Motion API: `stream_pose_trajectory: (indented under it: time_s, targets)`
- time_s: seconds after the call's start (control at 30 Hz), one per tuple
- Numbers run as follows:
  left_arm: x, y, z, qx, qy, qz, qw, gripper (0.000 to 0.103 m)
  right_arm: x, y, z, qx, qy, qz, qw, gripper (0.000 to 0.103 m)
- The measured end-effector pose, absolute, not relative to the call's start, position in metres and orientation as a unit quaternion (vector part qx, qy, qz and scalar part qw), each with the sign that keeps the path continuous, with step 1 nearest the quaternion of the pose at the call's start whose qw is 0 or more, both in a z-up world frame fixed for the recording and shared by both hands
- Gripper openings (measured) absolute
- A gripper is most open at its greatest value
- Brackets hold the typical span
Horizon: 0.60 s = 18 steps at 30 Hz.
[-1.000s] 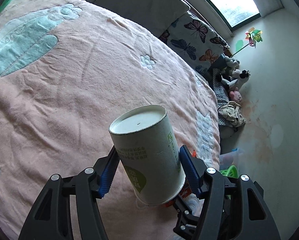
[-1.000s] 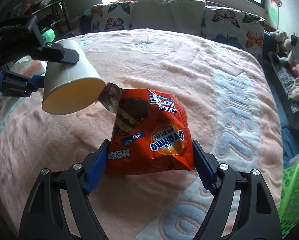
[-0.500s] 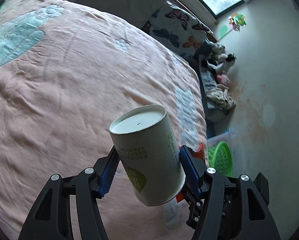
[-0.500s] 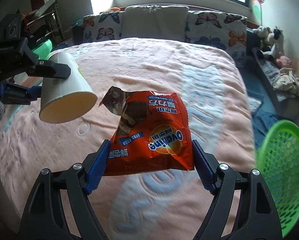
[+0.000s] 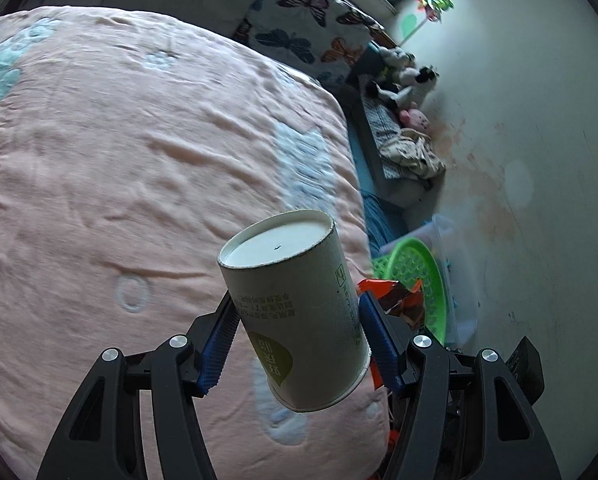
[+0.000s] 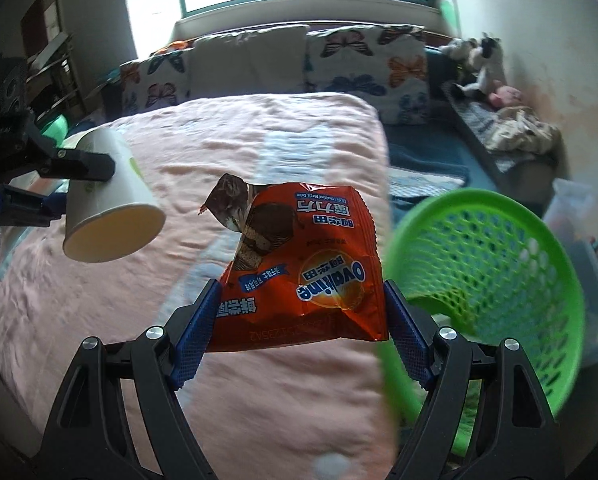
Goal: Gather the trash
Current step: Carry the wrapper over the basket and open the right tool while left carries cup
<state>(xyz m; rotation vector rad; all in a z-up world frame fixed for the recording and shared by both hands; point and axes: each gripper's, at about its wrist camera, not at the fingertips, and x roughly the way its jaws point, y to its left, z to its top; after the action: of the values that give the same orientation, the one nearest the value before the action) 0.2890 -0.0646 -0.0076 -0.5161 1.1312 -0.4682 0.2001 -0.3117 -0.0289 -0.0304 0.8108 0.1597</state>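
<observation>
2 pieces of trash are held above the bed (image 6: 99, 320): the left hand-held gripper (image 5: 297, 336) clamps a paper cup (image 5: 295, 312), the right hand-held gripper (image 6: 299, 320) an orange wrapper (image 6: 311, 264). Released early, either would likely miss the green basket (image 6: 499, 264) at right.

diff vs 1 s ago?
Both views have swung toward the green basket, which now fills the right of the right wrist view. Nothing was taken or released. Left hand-held gripper stays clamped on the paper cup, right hand-held gripper on the snack bag, both above the bed.
</observation>
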Motion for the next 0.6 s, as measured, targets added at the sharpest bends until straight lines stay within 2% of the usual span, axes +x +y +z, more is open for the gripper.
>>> stream_pose_trajectory:
  time_s: [0.6]
  targets:
    - [0.281, -0.160, -0.003, -0.195, 0.543, -0.269, 0.771, 0.059, 0.168, -0.412, -0.037, 0.030, 0.397, -0.009, 0.917, 0.079]
